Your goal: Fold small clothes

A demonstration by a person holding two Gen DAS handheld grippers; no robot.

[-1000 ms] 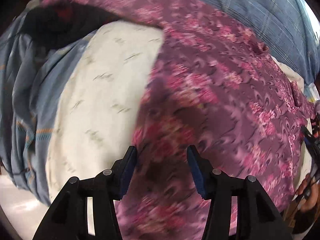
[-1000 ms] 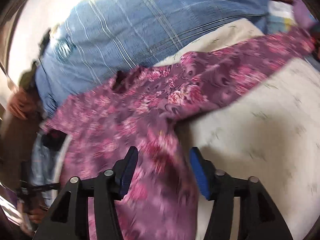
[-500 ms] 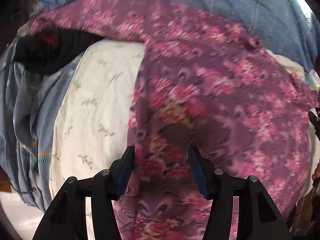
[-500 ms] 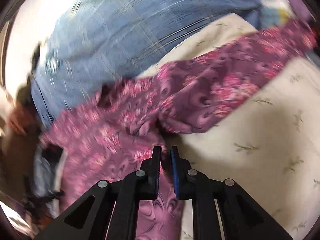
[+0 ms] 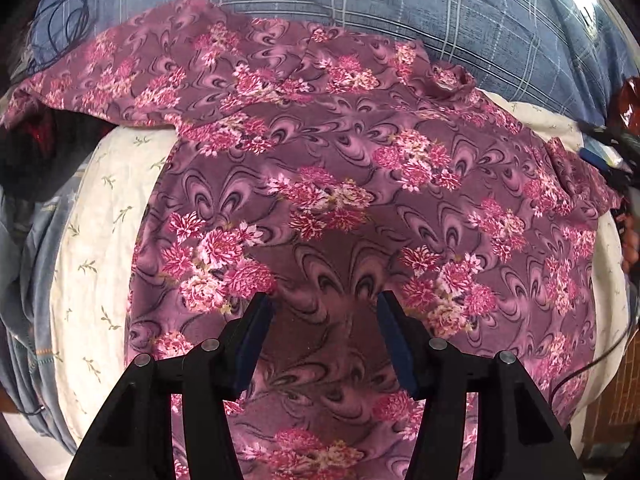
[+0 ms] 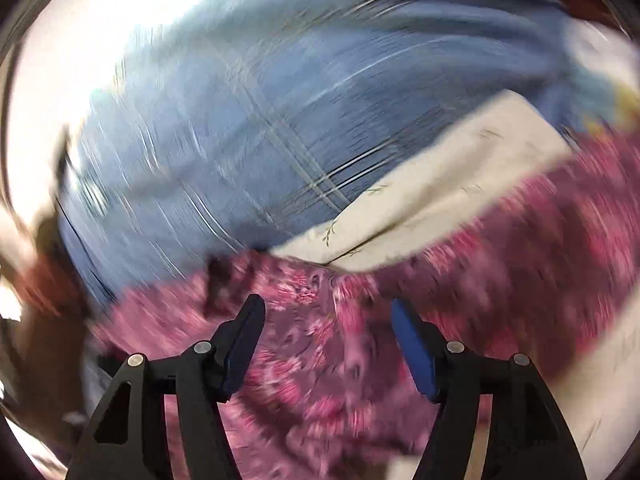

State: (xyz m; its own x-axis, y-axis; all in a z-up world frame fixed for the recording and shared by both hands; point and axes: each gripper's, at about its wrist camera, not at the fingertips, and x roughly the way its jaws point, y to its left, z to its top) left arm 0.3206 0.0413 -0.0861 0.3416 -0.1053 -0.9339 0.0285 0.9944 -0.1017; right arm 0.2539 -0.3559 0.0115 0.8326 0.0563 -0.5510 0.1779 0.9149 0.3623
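Note:
A purple garment with pink flowers (image 5: pixel 344 184) lies spread flat on a cream sheet (image 5: pixel 96 224), one sleeve stretched to the far left. My left gripper (image 5: pixel 324 312) is open and empty, just above the garment's lower middle. In the right wrist view the picture is blurred by motion; the same garment (image 6: pixel 328 352) lies below my right gripper (image 6: pixel 326 320), which is open and empty, with a sleeve (image 6: pixel 540 240) running to the right.
A blue plaid cover (image 5: pixel 400 4) lies behind the garment, also in the right wrist view (image 6: pixel 260 128). A grey-blue cloth (image 5: pixel 28 264) and a dark item (image 5: pixel 36 148) lie at the left. Cables (image 5: pixel 68 20) lie at the far left. The cream sheet (image 6: pixel 460 172) shows on the right.
My right gripper shut on the garment half a second ago and is now open again, swinging fast. My left gripper stayed open and moved over the garment, which now lies flatter.

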